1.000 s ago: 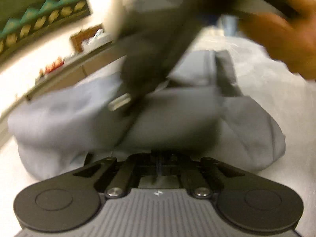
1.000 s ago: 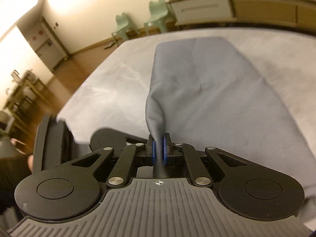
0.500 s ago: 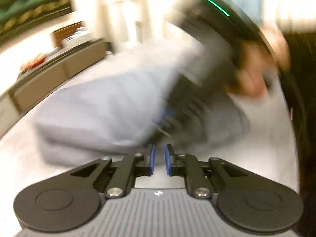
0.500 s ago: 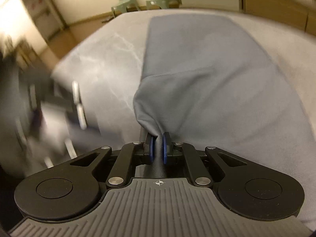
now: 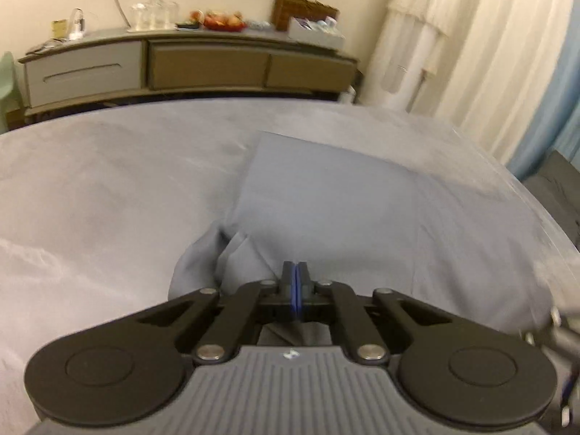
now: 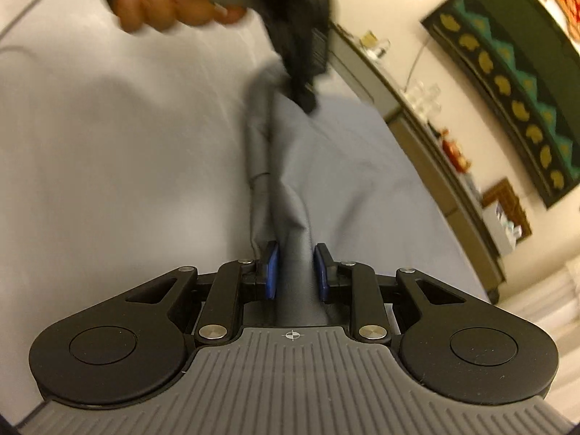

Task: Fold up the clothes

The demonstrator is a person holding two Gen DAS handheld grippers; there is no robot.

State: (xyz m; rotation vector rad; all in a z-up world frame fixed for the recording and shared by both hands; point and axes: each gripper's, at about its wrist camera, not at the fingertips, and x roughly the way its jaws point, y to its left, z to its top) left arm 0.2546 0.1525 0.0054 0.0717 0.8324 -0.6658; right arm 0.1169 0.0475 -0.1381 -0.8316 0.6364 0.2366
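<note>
Grey-blue cotton garment (image 5: 362,210) hangs between pinched left gripper (image 5: 294,282), seemingly gripping it, and parted right gripper (image 6: 295,272), stretched for folding.

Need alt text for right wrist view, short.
The right hand-held gripper has its blue pads apart around a bunched fold of grey garment on a pale surface. Beyond, blurred, a hand carries the left hand-held gripper.

The left gripper (image 5: 294,282), jaws pressed together, meets the bunched grey garment (image 5: 362,214) on the table (image 5: 108,181).
</note>
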